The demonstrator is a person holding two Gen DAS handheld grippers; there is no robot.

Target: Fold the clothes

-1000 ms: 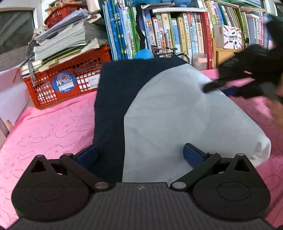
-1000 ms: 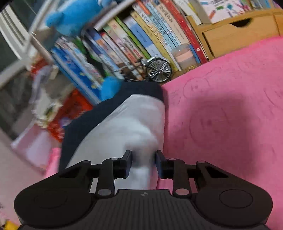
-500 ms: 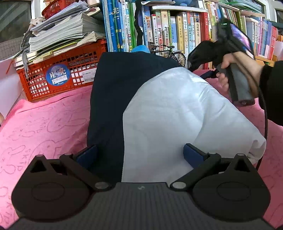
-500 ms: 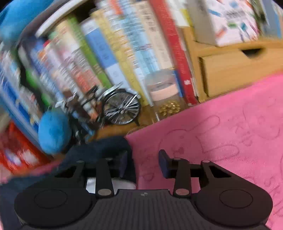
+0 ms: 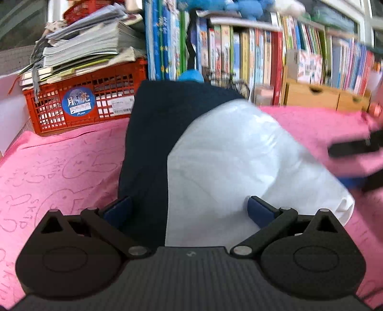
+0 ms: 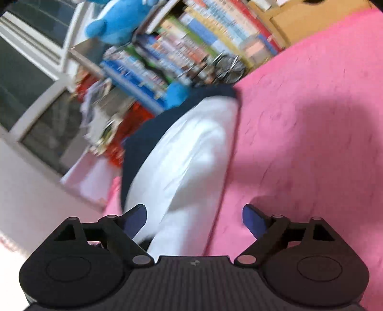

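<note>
Pink cloth (image 5: 62, 167), printed with faint outline drawings and letters, covering the whole work surface. Navy-and-white garment (image 5: 227, 162) lying flat on it, white panel folded over the dark part, far edge close to the row of books (image 5: 239, 55). Red plastic crate (image 5: 83, 100) at the back left, with a round blue sticker on its front, heaped with stacked papers (image 5: 91, 45). Blue plush toy (image 6: 119, 21) perched above the books; small wooden drawers (image 5: 311, 95) at the back right; window frame (image 6: 40, 100) off to the side in the right wrist view.

Left gripper (image 5: 189, 208) low at the garment's near edge, jaws spread wide, cloth beneath and between the fingers but not pinched. Right gripper (image 6: 194, 215) over the white panel's right side, jaws opening, white fabric and pink cloth seen between the fingers, nothing gripped; blurred, dark and spread at the right edge of the left wrist view.
</note>
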